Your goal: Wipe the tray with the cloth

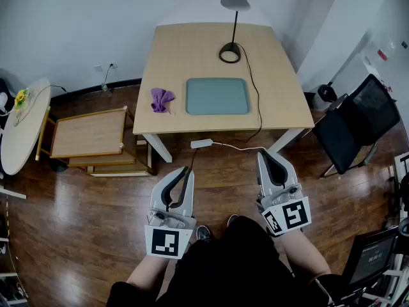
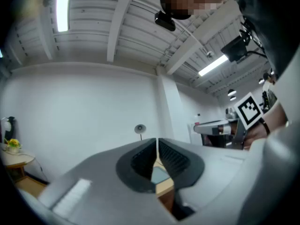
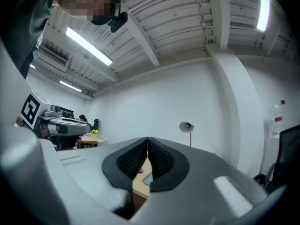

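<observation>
Tray (image 1: 217,96), a flat grey-green rectangle, lies on the wooden tabletop (image 1: 192,50), well ahead of the left hand-held gripper (image 1: 189,170) and the right hand-held gripper (image 1: 264,152) and roughly midway between the lines along which they point. Neither touches it. The purple cloth (image 1: 162,100) sits crumpled just beside the tray, on the side of the left hand-held gripper, near the tabletop's front edge and well apart from that gripper's tips.

Both hand-held grippers are held low over the wooden floor (image 1: 77,222), close to the person's body and pointing toward the tabletop. The left one's jaws are pressed fully together with nothing between them; through the notch below its tips a sliver of the tray shows. The right one's jaws likewise meet at the tips and grip nothing.

Beyond the tray stands a black desk lamp (image 1: 233,27), whose cable runs off the front edge to a white power block (image 1: 201,144) lying between the grippers and the tabletop. Far out to the left gripper's side is a low wooden cart (image 1: 86,133); out to the right gripper's side, a black chair (image 1: 354,123).
</observation>
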